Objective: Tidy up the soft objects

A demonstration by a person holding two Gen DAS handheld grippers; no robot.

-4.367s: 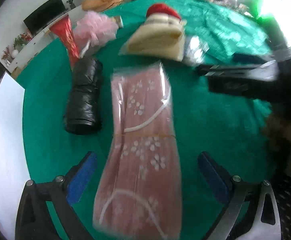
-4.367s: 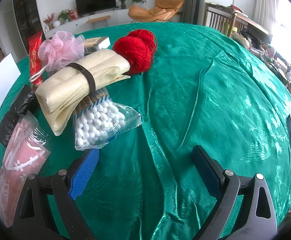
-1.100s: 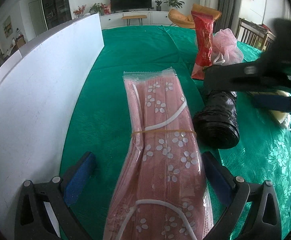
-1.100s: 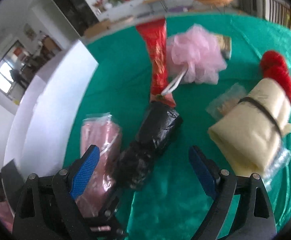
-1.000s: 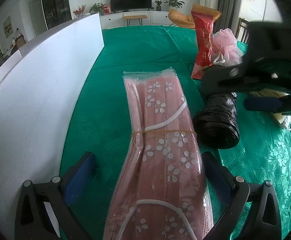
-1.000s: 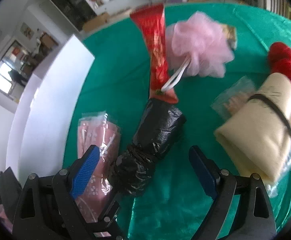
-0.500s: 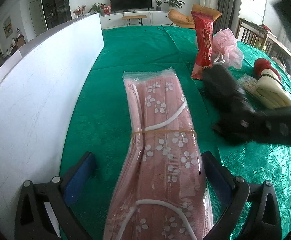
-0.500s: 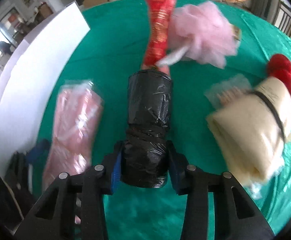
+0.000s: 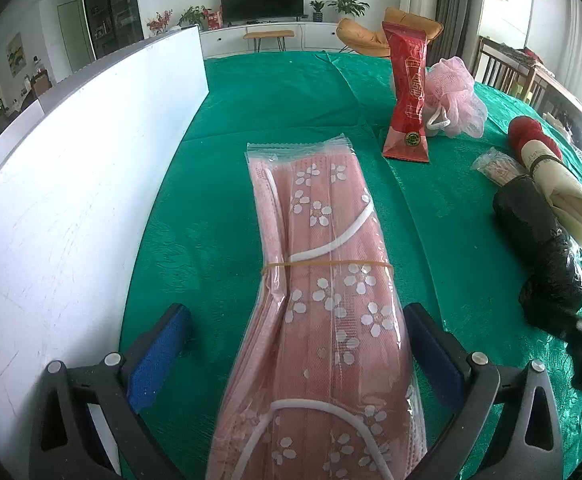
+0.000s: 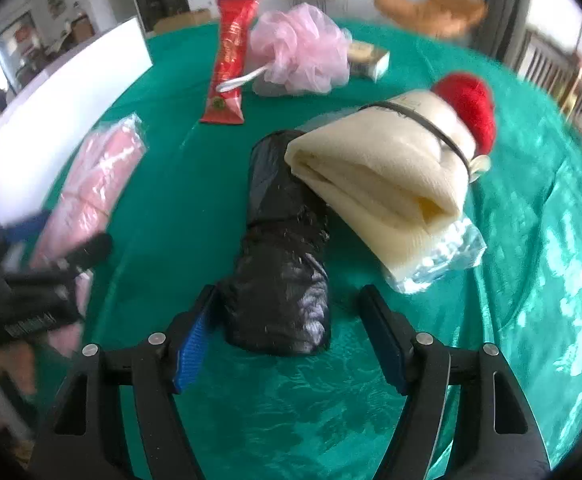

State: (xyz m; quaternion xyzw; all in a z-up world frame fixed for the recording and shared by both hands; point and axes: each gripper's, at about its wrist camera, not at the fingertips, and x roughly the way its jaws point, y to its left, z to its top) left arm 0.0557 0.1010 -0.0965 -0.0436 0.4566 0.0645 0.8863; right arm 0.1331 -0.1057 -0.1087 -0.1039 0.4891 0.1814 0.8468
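Observation:
A pink flowered pack of masks [image 9: 323, 280] in clear plastic lies on the green cloth between the fingers of my left gripper [image 9: 297, 356], which is open around its near end. A black plastic roll [image 10: 283, 248] lies between the fingers of my right gripper [image 10: 291, 336], which is open; its left pad is close to the roll, the right pad stands apart. The roll's far end rests against a cream folded towel [image 10: 387, 164]. The roll also shows in the left wrist view [image 9: 539, 248], at the right edge.
A white board [image 9: 71, 184] stands along the left. A red packet [image 9: 409, 92], a pink mesh sponge [image 9: 453, 98], a red yarn ball [image 10: 467, 104], a small box [image 10: 369, 58] and a clear bag of white pieces [image 10: 439, 264] lie on the green cloth [image 9: 251, 96].
My right gripper carried the black roll away from the mask pack to beside the cream towel and opened. The left gripper and the mask pack have not moved.

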